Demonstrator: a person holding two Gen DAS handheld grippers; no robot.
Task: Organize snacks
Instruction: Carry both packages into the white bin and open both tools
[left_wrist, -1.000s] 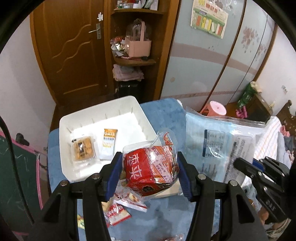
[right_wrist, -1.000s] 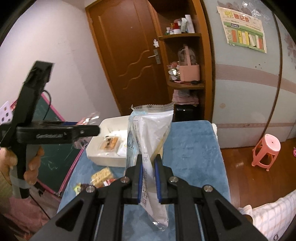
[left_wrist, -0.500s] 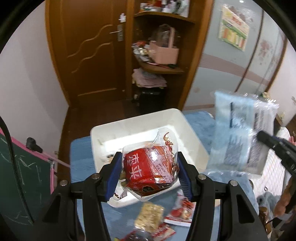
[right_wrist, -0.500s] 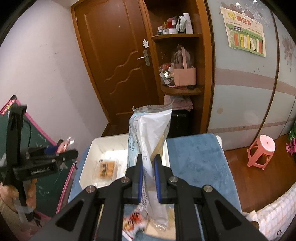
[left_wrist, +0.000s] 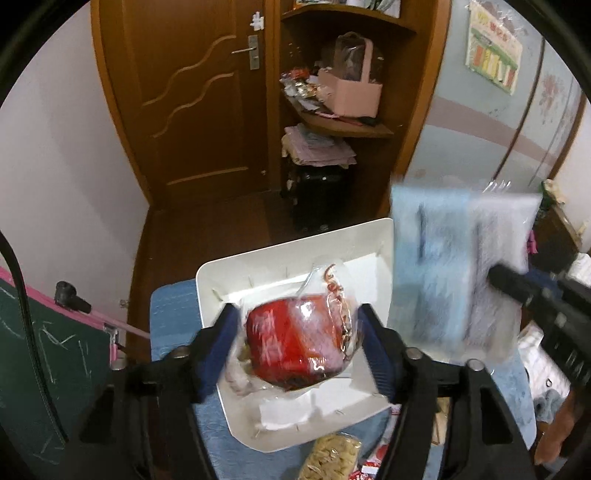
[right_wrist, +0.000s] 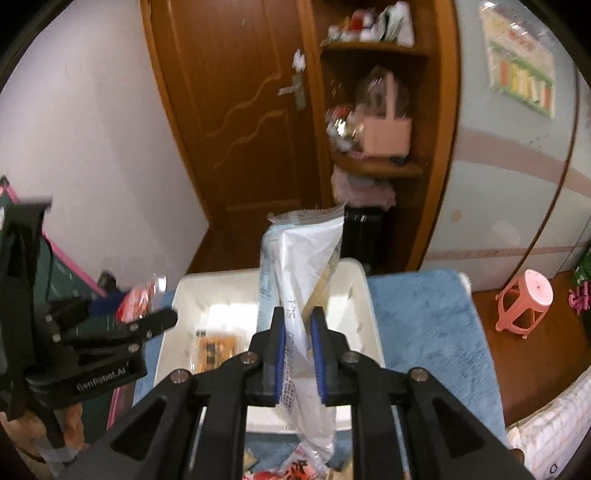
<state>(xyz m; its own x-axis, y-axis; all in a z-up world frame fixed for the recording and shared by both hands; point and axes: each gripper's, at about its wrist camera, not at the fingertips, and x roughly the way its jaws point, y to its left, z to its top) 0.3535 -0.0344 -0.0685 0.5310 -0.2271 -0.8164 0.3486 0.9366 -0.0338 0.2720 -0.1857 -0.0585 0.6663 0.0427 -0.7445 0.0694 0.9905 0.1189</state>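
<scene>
Left gripper hangs over the white bin. Its jaws have just been opening, and now the blue pads stand apart from the red snack pack that sits between them. That pack is blurry and is right above the inside of the bin.

Right gripper is closed tight on a tall pale blue and white snack bag. The bag stands up straight between the pads, over the right side of the bin. In the left view this bag looks fuzzy, at the right edge of the bin.

An orange snack packet lies flat in the bin. More small snacks lie on the blue cloth in front of the bin. The bin rests on that cloth.
</scene>
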